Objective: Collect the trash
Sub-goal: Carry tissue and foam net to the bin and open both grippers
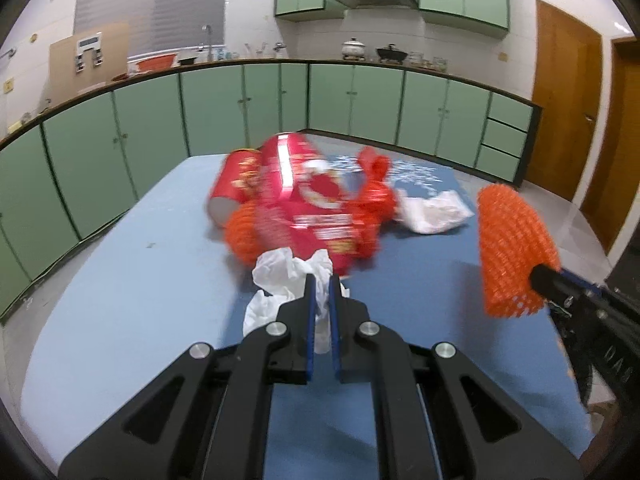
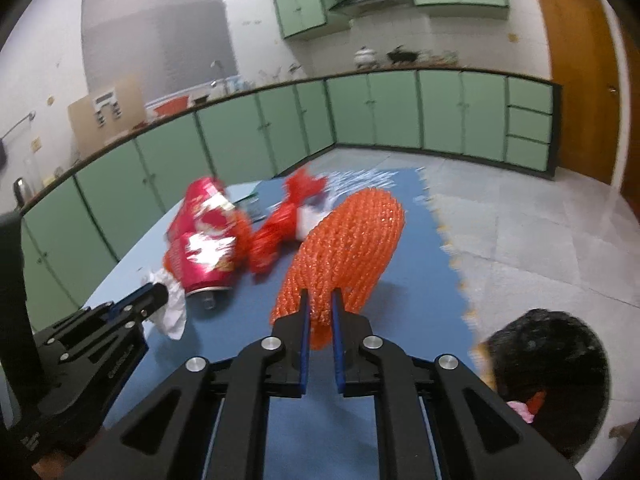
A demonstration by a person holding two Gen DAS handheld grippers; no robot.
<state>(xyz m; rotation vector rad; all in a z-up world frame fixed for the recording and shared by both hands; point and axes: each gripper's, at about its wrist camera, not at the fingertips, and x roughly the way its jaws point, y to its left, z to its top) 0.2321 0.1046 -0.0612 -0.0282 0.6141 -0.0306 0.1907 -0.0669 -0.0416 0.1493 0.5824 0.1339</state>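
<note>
in the left wrist view the left gripper (image 1: 321,280) sat at lower centre, its jaws drawn close together and clamped on a crumpled white tissue (image 1: 290,280); part of the tissue was hidden behind the black fingers. just above it, mid-frame, lay a blurred heap of trash on the blue mat (image 1: 140,280): a red snack bag (image 1: 308,208), a red tube (image 1: 236,184) at its upper left with only the open end sharp, an orange net (image 1: 244,236) half tucked under the bag, and a red knotted bag (image 1: 376,196) to the right. the print on the snack bag was too smeared to read. a second white tissue (image 1: 436,212) lay right of the heap, partly behind the knotted bag. at the right edge the right gripper (image 1: 538,280) came in, its body cut off by the frame, with an orange foam net sleeve (image 1: 514,248) on its tip.

in the right wrist view the right gripper (image 2: 320,300) held lower centre, jaws nearly together and pinching the lower edge of the orange foam net sleeve (image 2: 352,248), which rose toward frame centre and hid the mat behind it. at lower right a black bin (image 2: 560,364) showed; its contents were dark and hard to make out, and its lower part was cut off. the left gripper (image 2: 158,296) showed at the left edge with tissue (image 2: 174,312) at its tip.
</note>
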